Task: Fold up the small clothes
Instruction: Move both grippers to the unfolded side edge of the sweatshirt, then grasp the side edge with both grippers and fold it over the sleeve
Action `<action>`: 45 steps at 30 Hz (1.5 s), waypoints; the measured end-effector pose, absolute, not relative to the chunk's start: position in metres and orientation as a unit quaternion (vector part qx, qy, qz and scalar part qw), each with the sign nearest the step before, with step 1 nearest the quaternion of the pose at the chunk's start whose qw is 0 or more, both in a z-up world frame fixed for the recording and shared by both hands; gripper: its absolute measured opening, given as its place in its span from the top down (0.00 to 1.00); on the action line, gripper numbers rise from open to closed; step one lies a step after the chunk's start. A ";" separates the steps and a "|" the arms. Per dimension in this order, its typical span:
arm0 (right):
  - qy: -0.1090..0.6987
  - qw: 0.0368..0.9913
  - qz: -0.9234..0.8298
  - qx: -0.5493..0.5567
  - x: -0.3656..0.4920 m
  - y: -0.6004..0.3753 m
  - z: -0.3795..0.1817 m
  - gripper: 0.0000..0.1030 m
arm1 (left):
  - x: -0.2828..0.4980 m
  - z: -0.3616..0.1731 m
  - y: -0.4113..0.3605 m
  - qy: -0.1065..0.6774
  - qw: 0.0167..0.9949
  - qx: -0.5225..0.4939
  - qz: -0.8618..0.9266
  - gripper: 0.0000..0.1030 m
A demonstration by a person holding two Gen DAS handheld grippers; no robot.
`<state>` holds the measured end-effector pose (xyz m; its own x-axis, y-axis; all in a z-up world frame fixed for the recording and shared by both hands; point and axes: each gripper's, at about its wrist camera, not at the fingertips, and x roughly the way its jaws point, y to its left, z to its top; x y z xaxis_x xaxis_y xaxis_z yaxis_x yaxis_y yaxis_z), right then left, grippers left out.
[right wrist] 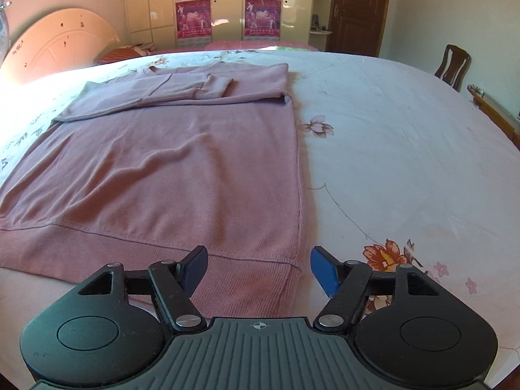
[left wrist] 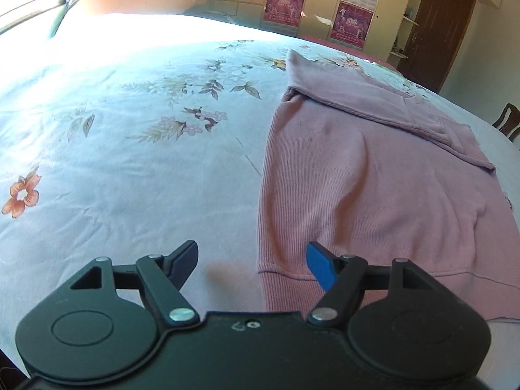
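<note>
A pink ribbed sweater lies flat on the floral bedsheet, its sleeves folded across the chest at the far end. My left gripper is open and empty, just above the sweater's near left hem corner. In the right wrist view the sweater spreads to the left, hem band nearest me. My right gripper is open and empty, straddling the near right hem corner, its left finger over the band and its right finger over the sheet.
A wooden headboard leans at the far left. Cream wardrobes with pink posters and a dark door stand beyond the bed. A wooden chair stands past the bed's right edge.
</note>
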<state>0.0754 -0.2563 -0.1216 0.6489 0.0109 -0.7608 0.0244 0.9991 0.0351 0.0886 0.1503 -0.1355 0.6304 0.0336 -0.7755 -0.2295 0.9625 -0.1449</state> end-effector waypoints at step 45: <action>0.306 0.931 0.068 0.189 0.221 -0.297 -0.041 0.90 | 0.237 -0.042 0.126 0.300 0.932 -0.201 -0.038 0.95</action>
<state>0.2215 -0.2968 -0.0413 0.8030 0.2415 -0.5449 -0.0100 0.9196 0.3928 0.2373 0.1258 -0.0425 0.8169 -0.1911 -0.5442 -0.0505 0.9162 -0.3974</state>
